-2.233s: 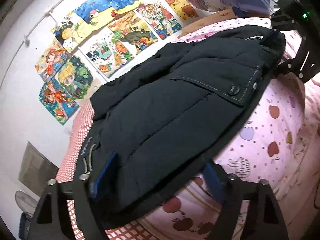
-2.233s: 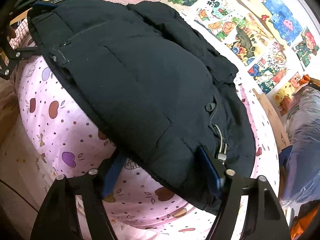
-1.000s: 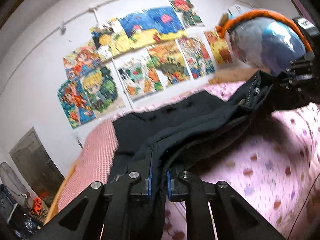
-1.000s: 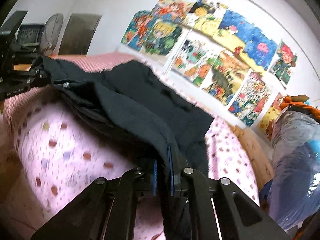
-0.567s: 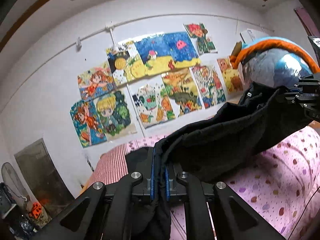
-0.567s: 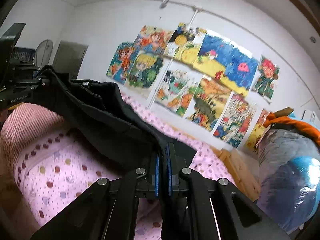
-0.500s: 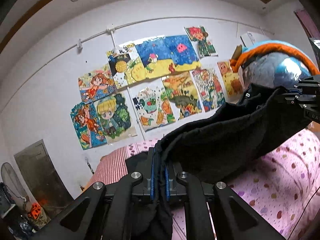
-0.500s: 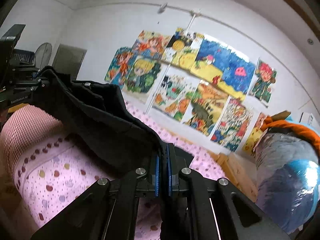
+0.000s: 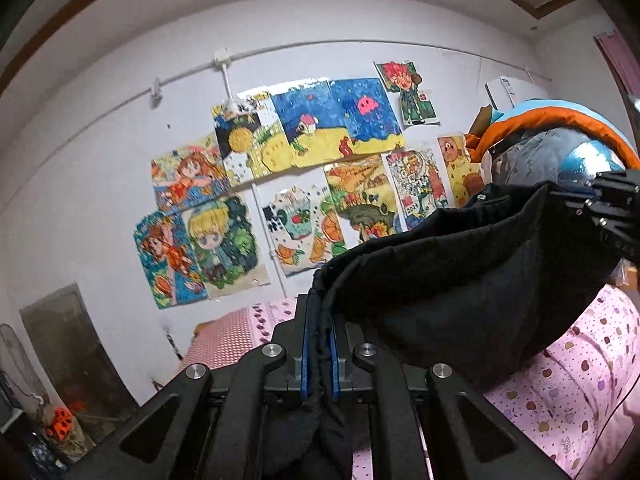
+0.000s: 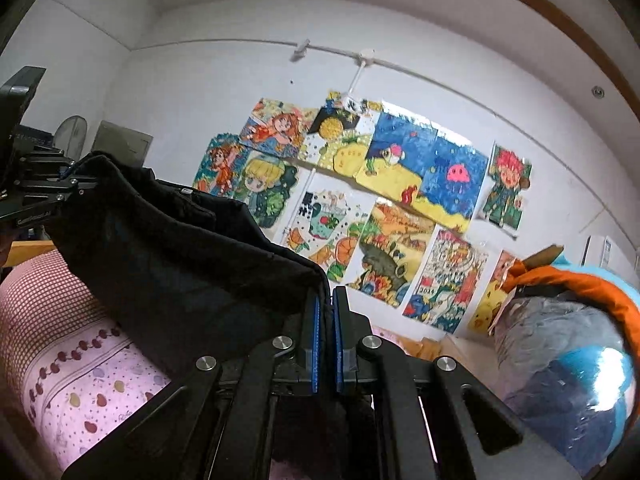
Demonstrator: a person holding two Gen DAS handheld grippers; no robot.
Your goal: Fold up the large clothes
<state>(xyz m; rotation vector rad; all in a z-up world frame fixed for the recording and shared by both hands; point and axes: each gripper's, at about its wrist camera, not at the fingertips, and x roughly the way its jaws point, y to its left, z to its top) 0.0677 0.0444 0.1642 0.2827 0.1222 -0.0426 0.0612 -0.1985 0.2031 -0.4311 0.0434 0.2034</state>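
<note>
Black jacket (image 9: pixel 460 280) hangs slung between your two grippers, raised above the bed (image 9: pixel 580 360). Your left gripper (image 9: pixel 319 354) and right gripper (image 10: pixel 325 344) each have their fingers clamped nearly closed on an edge of it. Its long axis runs sideways from one gripper to the other, neither nearer. Beyond the jacket, drawings (image 10: pixel 380 200) cover the white wall.

black padded jacket (image 9: pixel 460 280) strung between left gripper (image 9: pixel 319 344) at 6 o'clock and right gripper (image 9: pixel 612 208) at 3 o'clock, above pink fruit-print bedsheet (image 9: pixel 568 368). cartoon drawings (image 9: pixel 304 184) on wall behind, 12 o'clock.
</note>
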